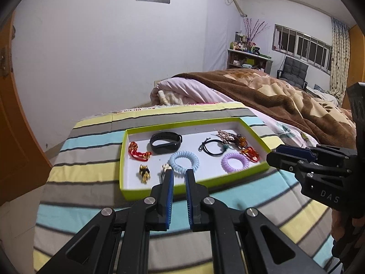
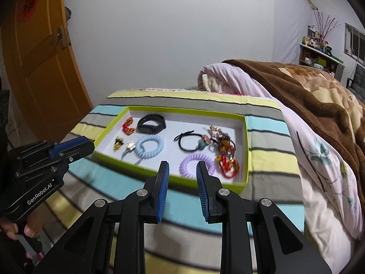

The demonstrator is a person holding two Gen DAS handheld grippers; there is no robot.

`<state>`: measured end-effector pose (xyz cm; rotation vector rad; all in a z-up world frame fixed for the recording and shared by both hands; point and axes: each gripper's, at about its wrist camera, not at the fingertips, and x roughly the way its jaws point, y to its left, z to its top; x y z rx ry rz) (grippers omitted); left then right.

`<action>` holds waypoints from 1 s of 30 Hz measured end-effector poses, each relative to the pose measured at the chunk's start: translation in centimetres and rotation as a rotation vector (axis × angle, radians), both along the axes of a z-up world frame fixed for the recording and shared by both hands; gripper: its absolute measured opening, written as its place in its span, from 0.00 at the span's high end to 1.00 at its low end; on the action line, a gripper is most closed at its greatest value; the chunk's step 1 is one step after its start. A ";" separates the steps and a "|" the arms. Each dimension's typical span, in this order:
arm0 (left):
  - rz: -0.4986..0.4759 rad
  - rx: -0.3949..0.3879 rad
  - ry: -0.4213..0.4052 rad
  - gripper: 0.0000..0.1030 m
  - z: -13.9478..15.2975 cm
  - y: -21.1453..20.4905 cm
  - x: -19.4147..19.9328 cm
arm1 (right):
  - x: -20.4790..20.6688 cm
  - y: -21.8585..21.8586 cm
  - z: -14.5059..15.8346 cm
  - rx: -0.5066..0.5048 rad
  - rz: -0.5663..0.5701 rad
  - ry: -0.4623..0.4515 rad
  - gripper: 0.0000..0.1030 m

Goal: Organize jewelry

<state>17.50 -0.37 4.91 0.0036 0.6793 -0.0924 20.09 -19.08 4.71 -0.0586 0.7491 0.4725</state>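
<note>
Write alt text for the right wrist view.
A green-rimmed tray of jewelry sits on a striped cloth, holding a blue coil tie, a purple coil tie and a black band. The right gripper hangs open and empty before it.

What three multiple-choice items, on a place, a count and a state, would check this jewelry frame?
1. Where does the black wristband lie?
A. on the brown blanket
B. in the green-rimmed tray
C. on the floor

2. How many coiled hair ties are in the tray?
A. one
B. two
C. four

3. What do the right gripper jaws hold?
A. nothing
B. the wristband
C. a red ornament

Answers:
1 B, it rests on the tray's white floor.
2 B, a blue coil and a purple coil.
3 A, the jaws stand apart and empty before the tray.
</note>
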 end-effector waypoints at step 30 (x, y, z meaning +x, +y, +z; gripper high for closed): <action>0.094 0.004 -0.086 0.91 -3.9 -0.2 -15.0 | -15.3 -1.8 -3.0 -0.013 -0.036 -0.137 0.75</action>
